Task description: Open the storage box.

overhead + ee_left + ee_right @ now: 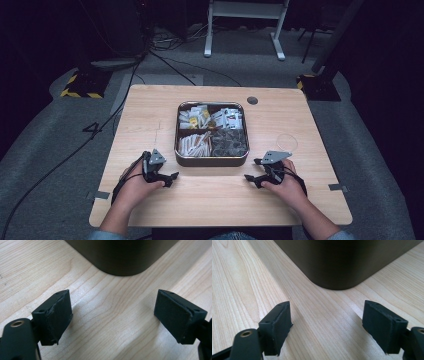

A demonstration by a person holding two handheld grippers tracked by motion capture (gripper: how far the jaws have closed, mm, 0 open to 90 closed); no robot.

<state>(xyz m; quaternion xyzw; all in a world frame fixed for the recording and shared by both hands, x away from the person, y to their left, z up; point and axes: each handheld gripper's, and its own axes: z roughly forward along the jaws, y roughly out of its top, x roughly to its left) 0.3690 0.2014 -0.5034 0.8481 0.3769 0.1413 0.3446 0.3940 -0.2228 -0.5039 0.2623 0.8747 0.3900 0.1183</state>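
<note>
While the dark metal tin (pixel 212 161) is set at the middle of the wooden counter (pixel 150 115), its four compartments are seen packed with sachets (pixel 194 145). Just beside its near left corner the left tool (pixel 168 178) is rested on the counter, jaws spread, nothing between them. Near the right corner the right tool (pixel 251 176) is held the same, spread and empty. A clear ring (pixel 287 142) is seen right of the tin.

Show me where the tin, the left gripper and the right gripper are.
tin (pixel 211 160): high view, on its near wall.
left gripper (pixel 170 179): high view, between its open jaw tips.
right gripper (pixel 251 178): high view, between its open jaw tips.
</note>
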